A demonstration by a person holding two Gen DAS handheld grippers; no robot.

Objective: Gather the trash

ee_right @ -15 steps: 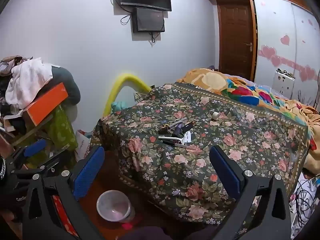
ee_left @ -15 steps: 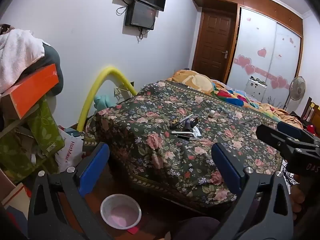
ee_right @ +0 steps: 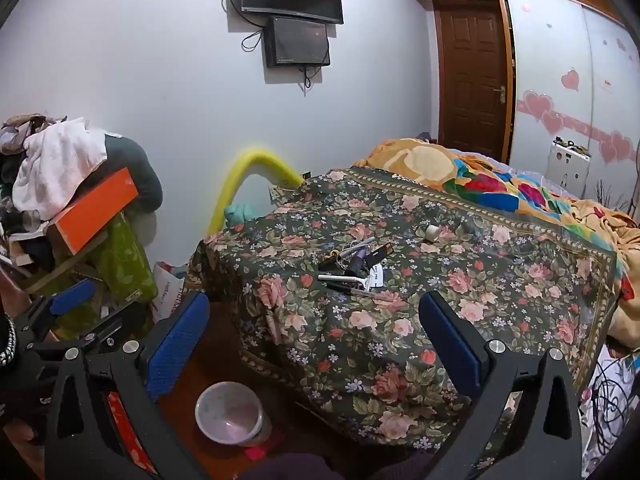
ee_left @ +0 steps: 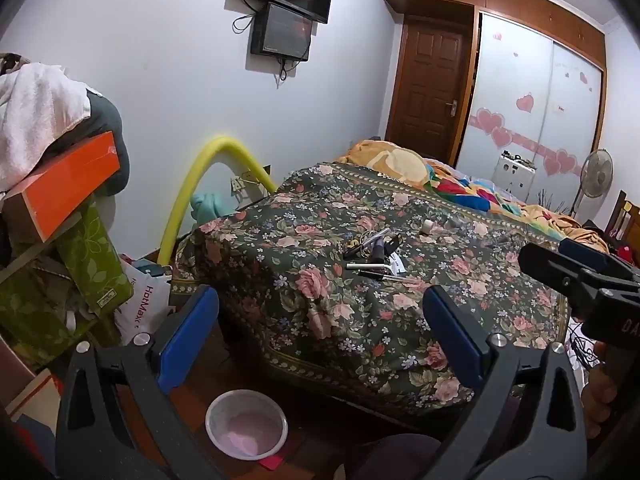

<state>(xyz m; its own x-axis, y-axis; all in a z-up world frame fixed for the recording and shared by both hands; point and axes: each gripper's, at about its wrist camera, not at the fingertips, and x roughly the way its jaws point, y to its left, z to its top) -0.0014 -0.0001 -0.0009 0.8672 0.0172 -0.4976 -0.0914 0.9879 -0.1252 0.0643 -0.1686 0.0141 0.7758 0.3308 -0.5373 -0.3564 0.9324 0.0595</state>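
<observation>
My left gripper (ee_left: 320, 344) is released: its blue-padded fingers (ee_left: 188, 340) stand wide apart at the lower edge of the left wrist view and grasp nothing. My right gripper (ee_right: 312, 340) is likewise released, with its fingers (ee_right: 176, 348) spread across the lower edge of the right wrist view and nothing between them. In the left wrist view, the right gripper also shows at the right edge of the frame.

The trash (ee_left: 374, 254) lies in a small cluster at frame centre, on the floral bedspread (ee_left: 320, 304) that covers the near end of the bed. The cluster includes pens, dark tube-like pieces and a white paper scrap; finer identification is not possible. A small white roll (ee_left: 427, 227) sits apart from the cluster, to its upper right. Both grippers are well apart from the cluster.

A clear plastic bowl (ee_left: 247, 424) stands on the floor at lower centre, between the fingers of each gripper as framed. An orange box (ee_left: 68, 184) rests on a cluttered stack at the left edge. A yellow foam tube (ee_left: 200, 184) arches against the wall behind the bed.
</observation>
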